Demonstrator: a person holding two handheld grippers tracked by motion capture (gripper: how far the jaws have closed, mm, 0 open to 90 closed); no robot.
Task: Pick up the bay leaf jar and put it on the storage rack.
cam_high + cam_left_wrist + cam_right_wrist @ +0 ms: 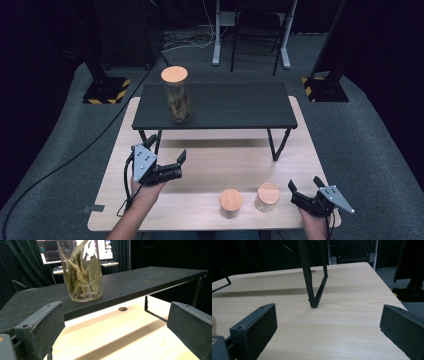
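Pale wood table [210, 165], black shelf [225, 105] (carpeted room)

Two upright wood-lidded jars [250, 199], front-right

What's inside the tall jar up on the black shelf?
The tall jar holds dried, bay-like leaves, loosely stacked against the glass. A round wooden lid caps it in the high view. Leaves hide anything at the core.

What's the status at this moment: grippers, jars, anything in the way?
Left gripper open, empty, above the wooden table. Right gripper open, empty, just right of the two short jars. Tall jar upright on the black shelf. Nothing in the way.
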